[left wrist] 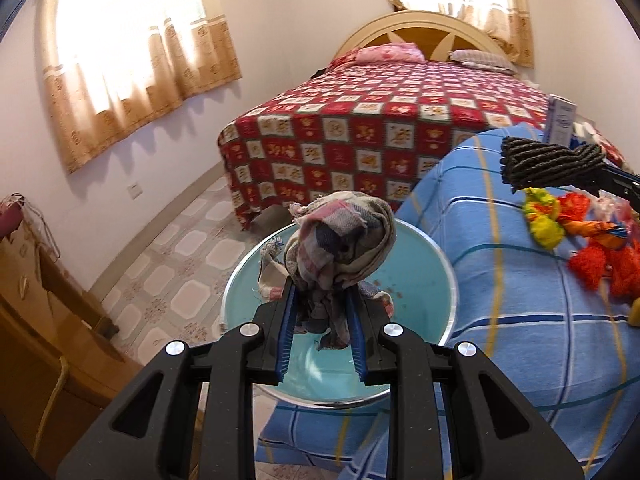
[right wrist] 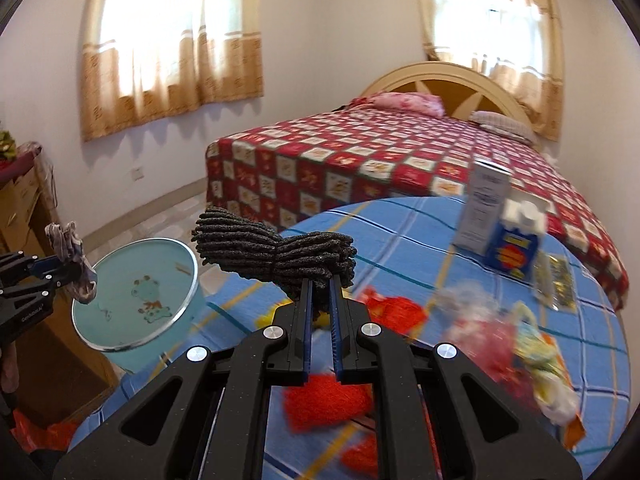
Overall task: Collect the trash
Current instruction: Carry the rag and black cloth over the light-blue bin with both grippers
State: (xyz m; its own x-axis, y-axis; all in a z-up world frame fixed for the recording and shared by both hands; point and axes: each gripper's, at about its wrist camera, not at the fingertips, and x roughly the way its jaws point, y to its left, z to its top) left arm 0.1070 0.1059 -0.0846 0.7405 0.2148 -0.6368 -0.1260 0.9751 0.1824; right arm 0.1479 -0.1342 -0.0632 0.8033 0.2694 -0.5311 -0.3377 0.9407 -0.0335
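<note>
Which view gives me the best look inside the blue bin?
The right wrist view: the blue bin shows its whole rim and cartoon-printed bottom. In the left wrist view the checked rag in the left gripper hides much of its inside.

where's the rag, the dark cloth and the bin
rag (left wrist: 344,240), left wrist view, on its bunched top above the claw
dark cloth (right wrist: 276,252), right wrist view, on its ribbed middle
bin (right wrist: 120,344), right wrist view, on its metal rim, near edge
</note>
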